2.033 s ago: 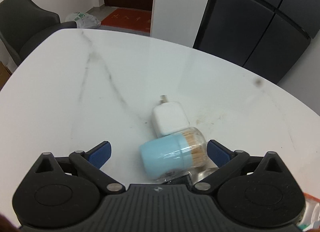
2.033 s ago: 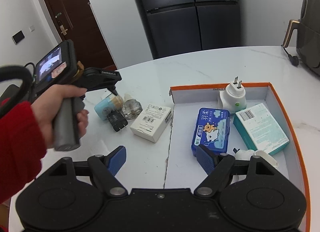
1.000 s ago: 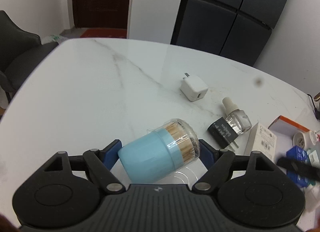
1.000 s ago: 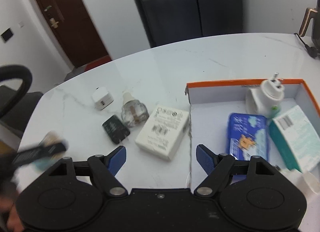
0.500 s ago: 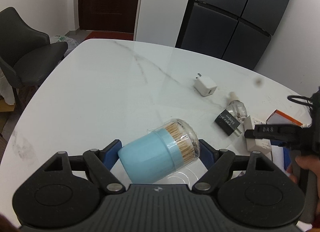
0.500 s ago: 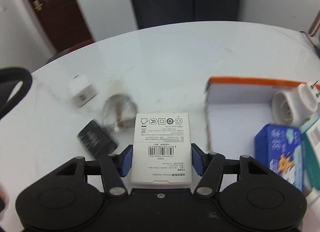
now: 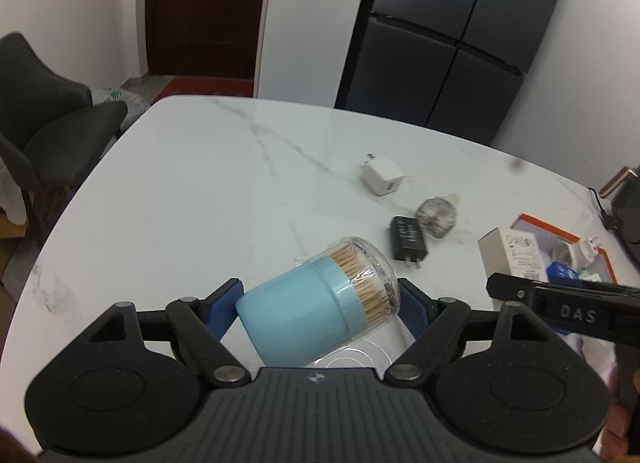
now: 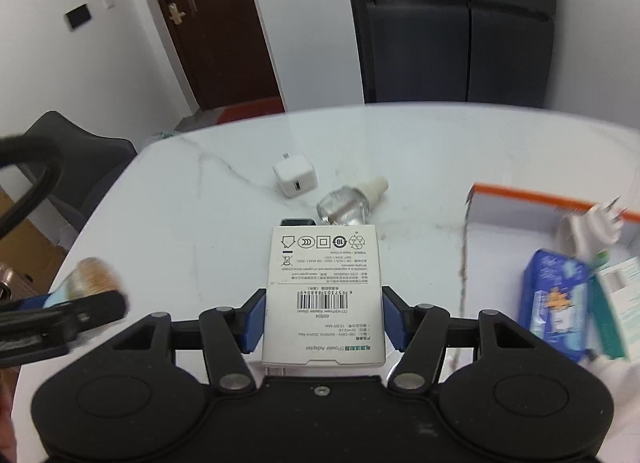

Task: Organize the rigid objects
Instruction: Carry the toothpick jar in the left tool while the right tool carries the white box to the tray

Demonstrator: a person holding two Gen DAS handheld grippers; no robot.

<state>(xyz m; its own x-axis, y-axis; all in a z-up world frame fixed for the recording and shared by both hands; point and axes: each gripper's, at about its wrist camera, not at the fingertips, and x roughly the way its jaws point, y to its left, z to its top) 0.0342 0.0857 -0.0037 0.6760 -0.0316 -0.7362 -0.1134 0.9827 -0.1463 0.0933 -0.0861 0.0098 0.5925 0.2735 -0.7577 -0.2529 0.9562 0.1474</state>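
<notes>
White charger [image 8: 295, 179], glass bottle [image 8: 345, 207] and black plug [image 7: 408, 237] crowd the table [image 7: 192, 199] mid-right; left side open.

Both tools [image 7: 320, 299] [image 8: 323, 317] clamped, loaded

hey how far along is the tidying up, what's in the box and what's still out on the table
Partly done. Already in the orange-rimmed box: a white plug adapter, a blue packet and a teal carton. In hand: the left gripper grips the blue toothpick jar; the right gripper grips the white power adapter box. Left on the table: white charger cube, black charger, small glass bottle.
</notes>
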